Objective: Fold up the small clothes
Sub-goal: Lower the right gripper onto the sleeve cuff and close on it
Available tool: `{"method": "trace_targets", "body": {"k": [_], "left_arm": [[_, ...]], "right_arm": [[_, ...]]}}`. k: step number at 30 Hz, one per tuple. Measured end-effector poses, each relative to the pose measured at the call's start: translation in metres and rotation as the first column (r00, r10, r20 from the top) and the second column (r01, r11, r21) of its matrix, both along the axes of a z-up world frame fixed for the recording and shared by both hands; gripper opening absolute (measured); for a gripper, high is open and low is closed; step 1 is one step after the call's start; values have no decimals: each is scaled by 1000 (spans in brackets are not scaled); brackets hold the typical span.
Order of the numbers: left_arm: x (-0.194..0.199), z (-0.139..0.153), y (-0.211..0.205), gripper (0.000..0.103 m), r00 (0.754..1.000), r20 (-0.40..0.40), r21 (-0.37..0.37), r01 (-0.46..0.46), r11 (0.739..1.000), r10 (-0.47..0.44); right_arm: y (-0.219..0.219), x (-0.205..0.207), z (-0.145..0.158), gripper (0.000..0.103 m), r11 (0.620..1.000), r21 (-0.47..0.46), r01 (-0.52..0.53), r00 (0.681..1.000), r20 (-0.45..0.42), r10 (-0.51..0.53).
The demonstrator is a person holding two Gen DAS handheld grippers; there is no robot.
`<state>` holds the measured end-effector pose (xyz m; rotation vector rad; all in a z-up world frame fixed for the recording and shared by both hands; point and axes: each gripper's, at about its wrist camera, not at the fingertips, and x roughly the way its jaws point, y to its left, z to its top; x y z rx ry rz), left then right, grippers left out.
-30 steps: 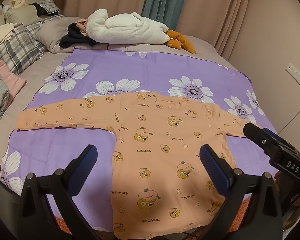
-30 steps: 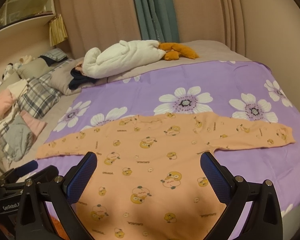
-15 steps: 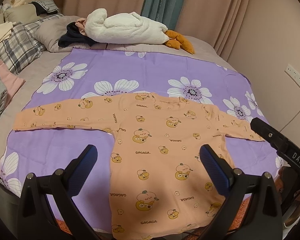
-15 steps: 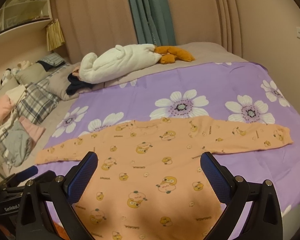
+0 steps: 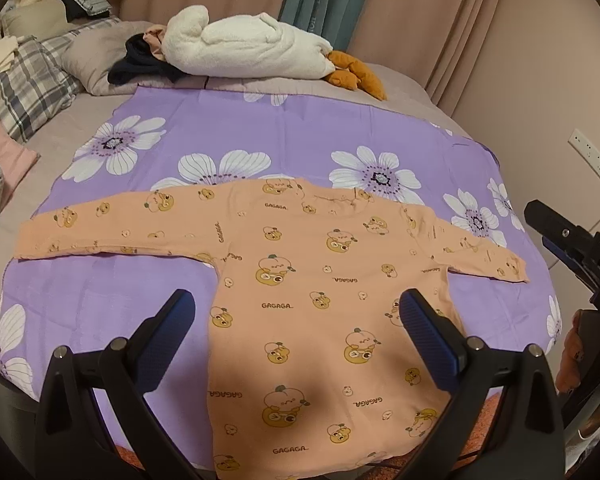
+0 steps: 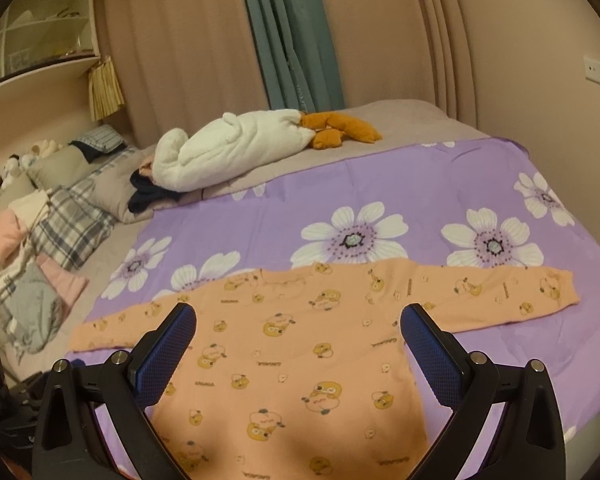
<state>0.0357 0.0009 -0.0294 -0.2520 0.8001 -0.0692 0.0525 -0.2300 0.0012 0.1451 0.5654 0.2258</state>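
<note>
An orange long-sleeved shirt (image 5: 312,280) with cartoon prints lies flat on a purple flowered sheet (image 5: 260,136), both sleeves spread out sideways. The shirt (image 6: 300,344) also fills the lower middle of the right wrist view. My left gripper (image 5: 296,308) hovers open above the shirt's lower body, holding nothing. My right gripper (image 6: 298,320) is open too, above the shirt's middle, and it shows as a black tool at the right edge of the left wrist view (image 5: 572,248).
A white plush toy (image 5: 244,48) with orange feet lies at the bed's far side. Plaid pillows (image 5: 24,84) and a pile of clothes (image 6: 24,280) sit at the left. Curtains (image 6: 292,32) and a wall with a socket strip (image 5: 592,160) bound the bed.
Both grippers have drawn back and risen a little, so the shirt sits lower and smaller in the views. The right gripper has shifted right in the left wrist view. The shirt has not moved.
</note>
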Motion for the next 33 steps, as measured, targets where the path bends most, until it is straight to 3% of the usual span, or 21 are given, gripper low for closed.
{"method": "trace_targets", "body": {"k": [5, 8, 17, 23, 33], "left_arm": [[13, -14, -5, 101, 999, -50, -8, 13, 1000, -13], [21, -25, -9, 99, 996, -85, -12, 16, 1000, -17], [45, -62, -25, 91, 981, -189, -6, 44, 999, -44], [56, -85, -33, 87, 969, -239, 12, 63, 998, -58], [64, -121, -29, 80, 946, -320, 13, 57, 998, -50]], "right_arm": [[-16, 12, -7, 102, 999, 52, 12, 999, -32, -10], [-30, 20, -9, 94, 996, 87, 30, 998, -49, -26], [-101, 53, -20, 81, 962, 179, 207, 975, -117, -188], [-167, 70, -46, 76, 897, 211, 389, 915, -202, -349], [-271, 83, -120, 62, 716, 233, 658, 737, -393, -550]]}}
